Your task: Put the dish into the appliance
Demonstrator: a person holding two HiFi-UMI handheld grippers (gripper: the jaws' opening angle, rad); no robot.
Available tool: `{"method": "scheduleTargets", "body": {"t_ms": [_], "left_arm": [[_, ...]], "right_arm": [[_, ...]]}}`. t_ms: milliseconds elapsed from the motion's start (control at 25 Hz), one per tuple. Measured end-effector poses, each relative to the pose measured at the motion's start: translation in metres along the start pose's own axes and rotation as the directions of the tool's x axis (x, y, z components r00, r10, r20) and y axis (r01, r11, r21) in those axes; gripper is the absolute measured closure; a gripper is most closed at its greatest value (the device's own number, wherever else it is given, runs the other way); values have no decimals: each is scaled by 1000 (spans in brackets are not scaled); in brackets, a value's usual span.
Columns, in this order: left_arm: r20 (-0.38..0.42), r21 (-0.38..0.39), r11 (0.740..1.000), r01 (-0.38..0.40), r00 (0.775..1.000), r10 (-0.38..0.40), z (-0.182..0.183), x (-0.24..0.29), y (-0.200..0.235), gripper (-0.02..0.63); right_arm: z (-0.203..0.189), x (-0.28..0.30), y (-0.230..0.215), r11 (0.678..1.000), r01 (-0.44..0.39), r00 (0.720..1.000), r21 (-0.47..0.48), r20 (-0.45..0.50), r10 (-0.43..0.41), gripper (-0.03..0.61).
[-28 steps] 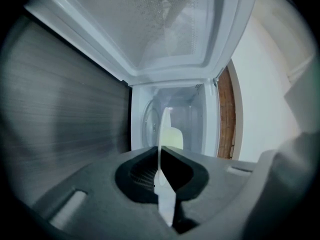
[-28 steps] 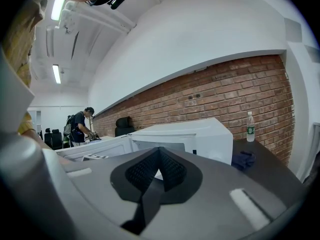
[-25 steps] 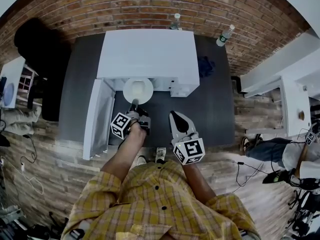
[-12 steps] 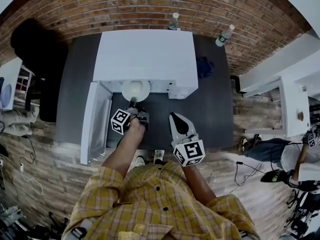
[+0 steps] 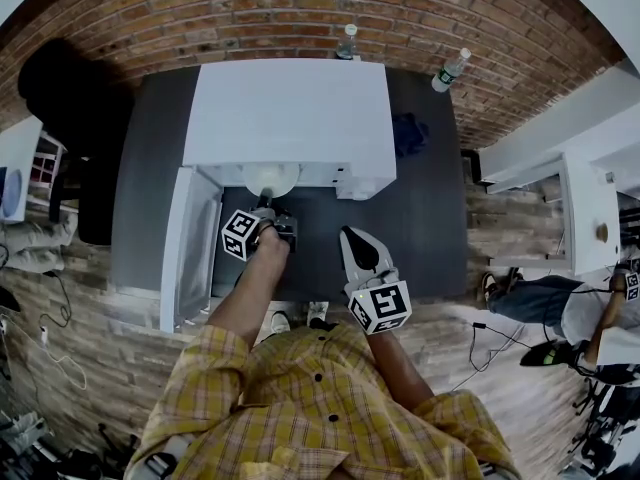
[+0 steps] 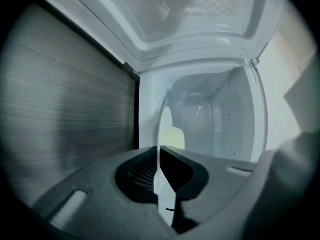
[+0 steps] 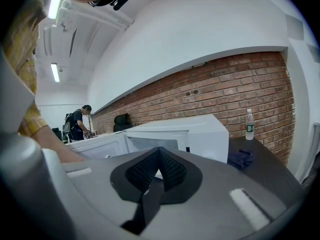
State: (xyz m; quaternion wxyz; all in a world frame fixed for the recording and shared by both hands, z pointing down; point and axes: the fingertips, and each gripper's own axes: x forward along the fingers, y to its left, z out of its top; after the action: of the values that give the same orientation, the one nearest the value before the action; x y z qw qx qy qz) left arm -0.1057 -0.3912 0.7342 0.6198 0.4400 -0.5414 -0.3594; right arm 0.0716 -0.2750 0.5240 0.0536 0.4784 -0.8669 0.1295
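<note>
A white microwave (image 5: 290,108) stands on the dark table (image 5: 420,218) with its door (image 5: 195,243) swung open to the left. My left gripper (image 5: 265,208) is shut on the rim of a white dish (image 5: 270,178), which is half inside the cavity mouth. In the left gripper view the dish (image 6: 167,129) stands edge-on between the pads of the left gripper (image 6: 161,156), with the cavity (image 6: 220,119) straight ahead. My right gripper (image 5: 352,238) hovers over the table to the right, shut and empty. In its own view the right gripper (image 7: 160,156) points toward the microwave (image 7: 195,131).
Two water bottles (image 5: 349,40) (image 5: 451,70) stand at the table's back edge by the brick wall, and a dark blue cloth (image 5: 410,133) lies right of the microwave. A black chair (image 5: 60,88) sits at the left. White furniture (image 5: 590,208) and a person (image 5: 560,303) are at the right.
My left gripper has pushed forward with the dish, which now reaches further into the microwave cavity. The right gripper has barely moved.
</note>
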Motion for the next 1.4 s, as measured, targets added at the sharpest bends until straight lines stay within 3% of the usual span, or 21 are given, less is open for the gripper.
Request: {"method": "scheduleTargets", "body": {"t_ms": [400, 600, 1400], "left_arm": [[-13, 58, 995, -77, 997, 78, -2, 9, 2, 575], [-12, 49, 994, -96, 995, 97, -4, 12, 7, 494], [-52, -36, 995, -89, 995, 87, -4, 24, 14, 433]], "right_arm": [[-3, -1, -6, 1000, 12, 1000, -7, -7, -12, 581], [-1, -3, -10, 1000, 15, 1000, -3, -7, -15, 581], [-5, -4, -12, 1000, 20, 1000, 3, -12, -20, 581]]}}
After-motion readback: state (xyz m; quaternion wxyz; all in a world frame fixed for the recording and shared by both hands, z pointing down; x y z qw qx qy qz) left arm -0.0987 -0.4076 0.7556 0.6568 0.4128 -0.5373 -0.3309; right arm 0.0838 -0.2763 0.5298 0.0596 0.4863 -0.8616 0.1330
